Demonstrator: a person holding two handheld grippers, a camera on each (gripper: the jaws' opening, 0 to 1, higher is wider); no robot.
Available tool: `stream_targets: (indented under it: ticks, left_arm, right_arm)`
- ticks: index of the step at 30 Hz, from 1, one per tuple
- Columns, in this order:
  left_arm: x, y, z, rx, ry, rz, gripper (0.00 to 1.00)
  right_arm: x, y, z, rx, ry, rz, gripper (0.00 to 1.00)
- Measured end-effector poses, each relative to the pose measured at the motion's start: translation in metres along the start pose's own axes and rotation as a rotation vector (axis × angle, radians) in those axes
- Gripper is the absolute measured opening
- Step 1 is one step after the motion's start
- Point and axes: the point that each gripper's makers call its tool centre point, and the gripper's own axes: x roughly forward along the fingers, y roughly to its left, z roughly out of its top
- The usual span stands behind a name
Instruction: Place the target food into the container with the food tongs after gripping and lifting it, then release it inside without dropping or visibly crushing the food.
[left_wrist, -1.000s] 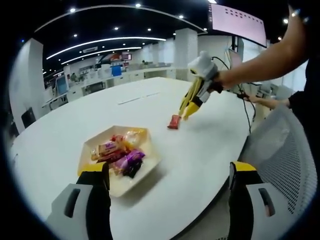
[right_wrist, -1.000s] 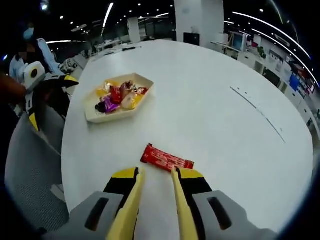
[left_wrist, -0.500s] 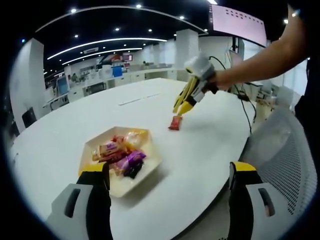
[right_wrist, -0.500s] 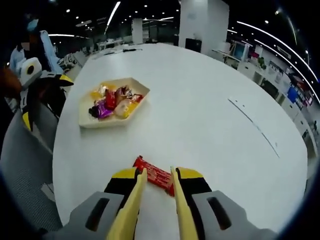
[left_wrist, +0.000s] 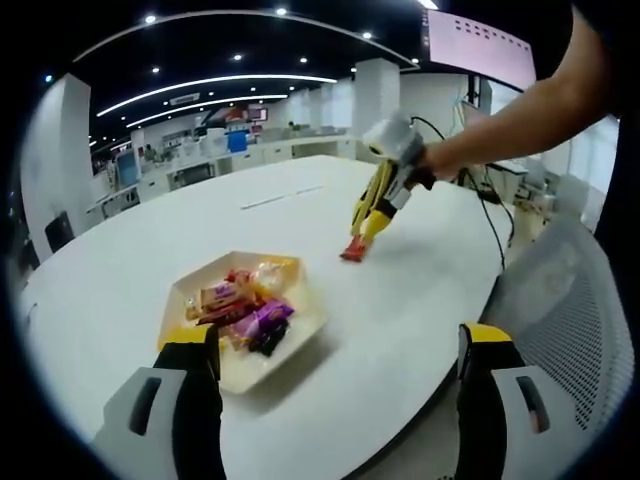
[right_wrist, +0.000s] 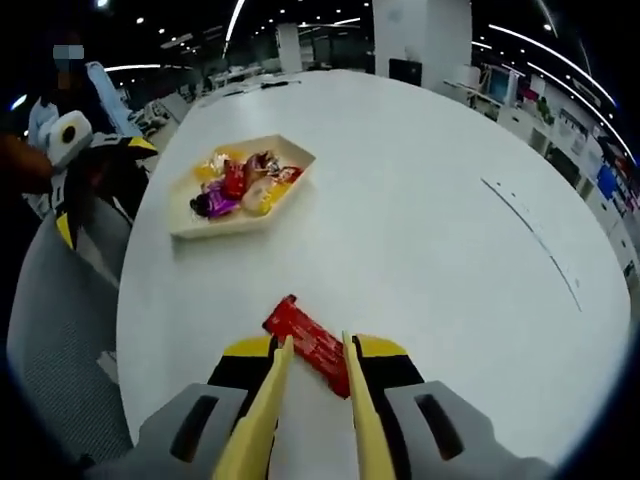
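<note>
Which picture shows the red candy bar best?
The right gripper view: the red candy bar lies big and close on the white table, between the right gripper's jaws. The left gripper view shows it small and far, under the gripper's tips.

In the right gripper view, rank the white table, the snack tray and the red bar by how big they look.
1. White table, by far the largest.
2. Snack tray.
3. Red bar, smallest. It lies nearest the camera, between the right gripper jaws, so its true size against the tray is unsure.
</note>
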Motion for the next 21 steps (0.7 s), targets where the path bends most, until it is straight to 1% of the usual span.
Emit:
stream_targets:
  ticks: [2, 4, 6, 9, 10, 11, 12, 13, 16, 21]
  left_arm:
    - [0.0, 0.0, 0.001, 0.0, -0.002, -0.002, 0.95]
    - [0.0, -0.001, 0.0, 0.002, -0.001, -0.003, 0.95]
    - [0.0, -0.001, 0.0, 0.003, -0.002, -0.004, 0.95]
    - [0.0, -0.001, 0.001, 0.004, -0.004, -0.004, 0.95]
    - [0.0, -0.001, 0.001, 0.004, -0.002, -0.004, 0.95]
    - [0.0, -0.001, 0.0, 0.004, -0.001, -0.004, 0.95]
    - [0.0, -0.001, 0.001, 0.005, -0.001, -0.004, 0.95]
    - [0.0, -0.001, 0.001, 0.005, -0.002, -0.003, 0.95]
    - [0.0, -0.001, 0.001, 0.006, -0.003, -0.001, 0.95]
    - [0.0, 0.0, 0.001, 0.003, -0.005, 0.001, 0.95]
  right_arm:
    - [-0.003, 0.009, -0.002, 0.011, 0.01, 0.034, 0.28]
    - [-0.005, 0.016, -0.004, -0.003, 0.021, 0.046, 0.28]
    - [-0.005, 0.02, -0.006, -0.018, 0.027, 0.05, 0.28]
    - [-0.005, 0.023, -0.007, -0.01, 0.029, 0.071, 0.29]
    - [-0.005, 0.026, -0.007, 0.0, 0.028, 0.089, 0.29]
    - [-0.005, 0.036, -0.007, 0.015, 0.031, 0.145, 0.29]
    - [-0.004, 0.031, -0.007, -0.004, 0.034, 0.116, 0.29]
    - [-0.004, 0.026, -0.008, -0.047, 0.046, 0.085, 0.28]
    - [-0.003, 0.028, -0.005, -0.032, 0.034, 0.081, 0.28]
    - [0.002, 0.024, -0.002, -0.064, 0.02, 0.036, 0.29]
